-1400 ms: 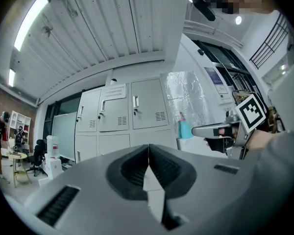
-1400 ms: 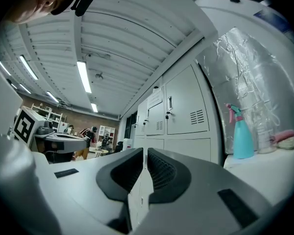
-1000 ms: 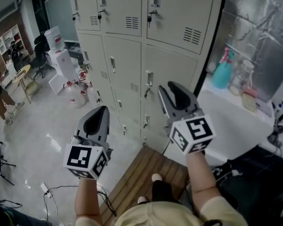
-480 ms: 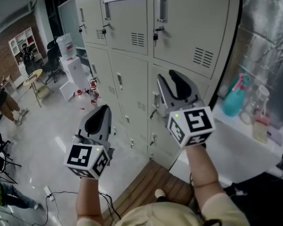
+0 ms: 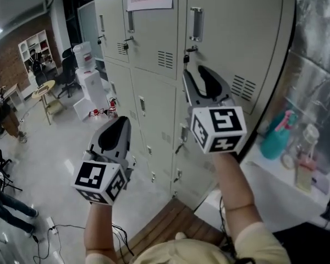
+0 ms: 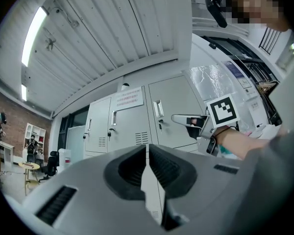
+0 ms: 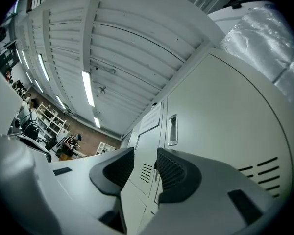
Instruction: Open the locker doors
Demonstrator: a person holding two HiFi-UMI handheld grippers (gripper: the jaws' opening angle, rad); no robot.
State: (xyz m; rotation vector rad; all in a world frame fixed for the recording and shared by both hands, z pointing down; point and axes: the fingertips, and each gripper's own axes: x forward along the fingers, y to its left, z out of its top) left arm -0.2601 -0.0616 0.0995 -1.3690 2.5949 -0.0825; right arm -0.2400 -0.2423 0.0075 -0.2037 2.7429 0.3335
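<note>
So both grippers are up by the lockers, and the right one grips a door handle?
No: the right gripper view shows the right gripper short of the handle, its jaws just opened wider with nothing between them. The rest holds.

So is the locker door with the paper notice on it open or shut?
Shut. That locker door lies flush with the doors beside it, and none of its inside shows.

Pale yellow short sleeves [image 5: 258,238]; grey plastic left gripper [image 5: 122,122] and right gripper [image 5: 196,70], black ribbed pads [image 5: 111,138], white cubes [image 5: 217,128] bearing black square markers
</note>
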